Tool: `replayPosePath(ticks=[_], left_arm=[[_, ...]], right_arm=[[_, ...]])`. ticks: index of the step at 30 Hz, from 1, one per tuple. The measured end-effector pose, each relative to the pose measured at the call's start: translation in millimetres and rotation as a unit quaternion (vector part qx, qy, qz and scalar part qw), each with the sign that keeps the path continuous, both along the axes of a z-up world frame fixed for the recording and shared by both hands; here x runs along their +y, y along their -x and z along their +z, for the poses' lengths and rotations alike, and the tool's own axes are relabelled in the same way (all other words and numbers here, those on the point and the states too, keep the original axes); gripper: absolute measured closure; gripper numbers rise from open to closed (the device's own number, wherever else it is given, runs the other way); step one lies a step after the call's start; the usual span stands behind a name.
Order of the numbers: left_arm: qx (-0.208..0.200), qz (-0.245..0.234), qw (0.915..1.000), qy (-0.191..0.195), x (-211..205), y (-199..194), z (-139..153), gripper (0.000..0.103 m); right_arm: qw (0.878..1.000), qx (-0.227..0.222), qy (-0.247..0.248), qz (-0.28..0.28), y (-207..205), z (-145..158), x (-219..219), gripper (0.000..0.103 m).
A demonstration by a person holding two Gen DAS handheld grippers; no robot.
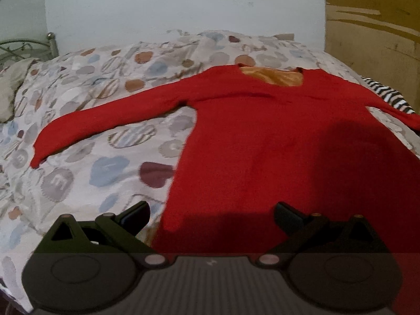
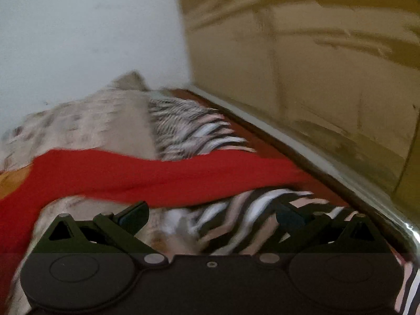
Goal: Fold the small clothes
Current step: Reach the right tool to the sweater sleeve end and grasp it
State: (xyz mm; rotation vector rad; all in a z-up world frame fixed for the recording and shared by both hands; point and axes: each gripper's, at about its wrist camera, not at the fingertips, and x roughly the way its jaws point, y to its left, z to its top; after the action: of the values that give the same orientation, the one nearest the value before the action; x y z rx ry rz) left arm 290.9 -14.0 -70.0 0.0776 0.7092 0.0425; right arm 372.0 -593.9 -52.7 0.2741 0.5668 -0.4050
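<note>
A red long-sleeved top (image 1: 257, 141) lies flat on the bed, neck at the far end with an orange lining (image 1: 273, 77) showing, its left sleeve (image 1: 99, 120) stretched out to the left. My left gripper (image 1: 211, 216) is open and empty above the top's near hem. In the right wrist view the top's right sleeve (image 2: 162, 176) crosses the frame just ahead of my right gripper (image 2: 211, 216), which is open and empty. That view is blurred.
The bed has a quilt with coloured spots (image 1: 105, 84). A black-and-white striped cloth (image 2: 189, 128) lies under the right sleeve by the bed's right edge (image 2: 328, 168). A tan cupboard (image 2: 315, 65) and a white wall (image 1: 183, 2) stand close behind.
</note>
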Motion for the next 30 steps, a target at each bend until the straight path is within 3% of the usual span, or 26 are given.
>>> replayPosePath(ticks=[3,6,10,13,15,17,18,20,24,30], left_arm=[[0.002,0.014,0.9999,-0.002,8.8,-1.0,1.1,0.000],[0.002,0.026,0.9996,-0.003,16.9,-2.4,3.1,0.000],[-0.002,0.044,0.9990,0.003,29.6,-3.8,9.1,0.000],[-0.009,0.059,0.9982,0.002,39.1,-3.3,14.8,0.000],[-0.014,0.069,0.9975,-0.005,45.2,-2.6,17.9,0.000],[-0.017,0.079,0.9967,-0.009,51.5,-1.8,20.1,0.000],[-0.019,0.082,0.9964,-0.008,54.0,-1.3,21.2,0.000],[-0.023,0.088,0.9959,-0.005,59.6,0.5,23.3,0.000],[-0.029,0.091,0.9954,0.003,64.8,1.9,25.9,0.000],[-0.043,0.090,0.9948,0.020,68.4,9.0,32.9,0.000]], right_arm=[[0.996,-0.003,-0.067,-0.061,-11.6,-9.4,-38.3,0.001],[0.984,-0.030,-0.139,-0.112,-18.1,-18.5,-67.5,0.005],[0.977,-0.041,-0.154,-0.145,-29.1,-29.4,-84.5,0.012],[0.966,-0.050,-0.172,-0.185,-36.0,-41.0,-94.3,0.029],[0.955,-0.075,-0.202,-0.203,-36.8,-47.5,-97.9,0.055],[0.949,-0.092,-0.212,-0.214,-38.5,-50.5,-97.3,0.075],[0.949,-0.098,-0.205,-0.220,-37.4,-48.8,-95.4,0.086],[0.952,-0.113,-0.180,-0.221,-37.7,-41.7,-90.3,0.094],[0.965,-0.145,-0.120,-0.184,-41.8,-8.0,-72.9,0.097],[0.981,-0.176,0.000,-0.077,-65.8,67.1,-12.1,0.097]])
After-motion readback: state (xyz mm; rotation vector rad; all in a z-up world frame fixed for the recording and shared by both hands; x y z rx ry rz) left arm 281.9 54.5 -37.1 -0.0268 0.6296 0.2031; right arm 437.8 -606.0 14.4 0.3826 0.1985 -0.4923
